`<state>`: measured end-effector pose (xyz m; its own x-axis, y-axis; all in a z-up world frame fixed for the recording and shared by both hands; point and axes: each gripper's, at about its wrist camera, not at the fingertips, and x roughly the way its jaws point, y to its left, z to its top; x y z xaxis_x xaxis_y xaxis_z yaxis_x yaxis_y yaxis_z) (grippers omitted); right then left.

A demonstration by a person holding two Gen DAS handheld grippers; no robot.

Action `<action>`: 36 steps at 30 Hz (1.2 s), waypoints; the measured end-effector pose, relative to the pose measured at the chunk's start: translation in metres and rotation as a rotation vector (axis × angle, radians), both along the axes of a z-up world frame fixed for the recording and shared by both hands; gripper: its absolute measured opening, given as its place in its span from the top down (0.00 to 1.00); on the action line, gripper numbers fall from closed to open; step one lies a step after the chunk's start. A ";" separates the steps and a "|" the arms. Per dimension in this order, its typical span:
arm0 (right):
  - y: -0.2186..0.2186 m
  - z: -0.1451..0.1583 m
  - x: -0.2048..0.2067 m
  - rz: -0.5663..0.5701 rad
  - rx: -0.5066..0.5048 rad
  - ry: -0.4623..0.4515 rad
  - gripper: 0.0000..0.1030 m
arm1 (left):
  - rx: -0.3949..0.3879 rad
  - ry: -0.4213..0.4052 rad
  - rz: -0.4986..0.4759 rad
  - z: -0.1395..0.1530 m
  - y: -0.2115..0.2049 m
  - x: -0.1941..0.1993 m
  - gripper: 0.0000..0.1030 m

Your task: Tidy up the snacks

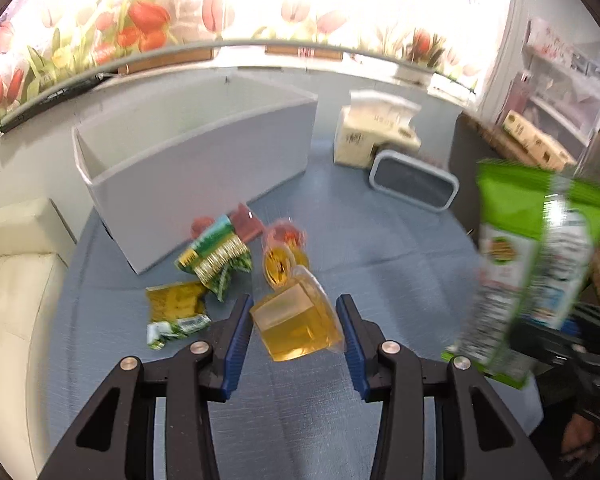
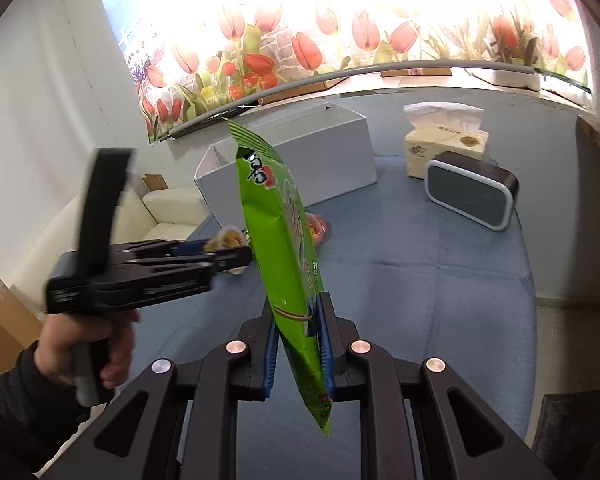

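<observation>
We've got both hands loaded: left hand-held gripper (image 1: 296, 330) is closed to a narrow gap on a clear jelly cup (image 1: 298, 326), pads pressing its sides, cup lifted off the blue surface (image 1: 380, 248); right hand-held gripper (image 2: 298, 338) is fully clamped on the lower part of a green snack bag (image 2: 278, 240), which stands tall and edge-on above the jaws. Risk one, as we judge it: the cup is smooth, rigid plastic with tapered walls and a film lid, gripped tilted, so it could slide out of the pads or the film could pop if squeezed harder. Risk two: the bag is a slick, puffy foil pillow held near one end; top-heavy, it may flop or swing and catch the rim of the white box (image 1: 188, 160) on the way in. The box looks like thin, flat-sided card with a divider at one end, light enough to get shoved if we bump it. Left on the surface just in front of the box: crinkled green-and-gold wrappers (image 1: 212, 260), a flattened yellow packet (image 1: 176, 304) and more round jelly cups (image 1: 280, 256), some touching. Tissue pack (image 2: 446, 146) and a rounded dark speaker (image 2: 470, 196) sit well apart, beyond the box.
</observation>
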<state>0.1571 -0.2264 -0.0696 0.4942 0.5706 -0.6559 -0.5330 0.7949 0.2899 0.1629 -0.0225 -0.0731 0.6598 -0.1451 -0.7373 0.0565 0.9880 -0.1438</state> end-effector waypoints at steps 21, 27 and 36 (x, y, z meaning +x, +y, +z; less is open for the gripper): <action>0.149 0.065 0.193 0.098 0.035 -0.041 0.81 | -0.076 -0.149 0.114 0.091 0.129 0.107 0.54; 0.182 0.057 0.268 0.057 -0.060 0.084 0.81 | -0.074 -0.108 0.113 0.079 0.148 0.146 0.54; 0.190 0.008 0.314 -0.056 -0.260 0.113 0.08 | -0.001 -0.003 0.120 0.024 0.154 0.177 0.36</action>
<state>0.4707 -0.0366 -0.0612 0.4357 0.3502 -0.8292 -0.4622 0.8775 0.1278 0.3400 0.1314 -0.0493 0.6748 -0.0657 -0.7351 -0.0615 0.9876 -0.1447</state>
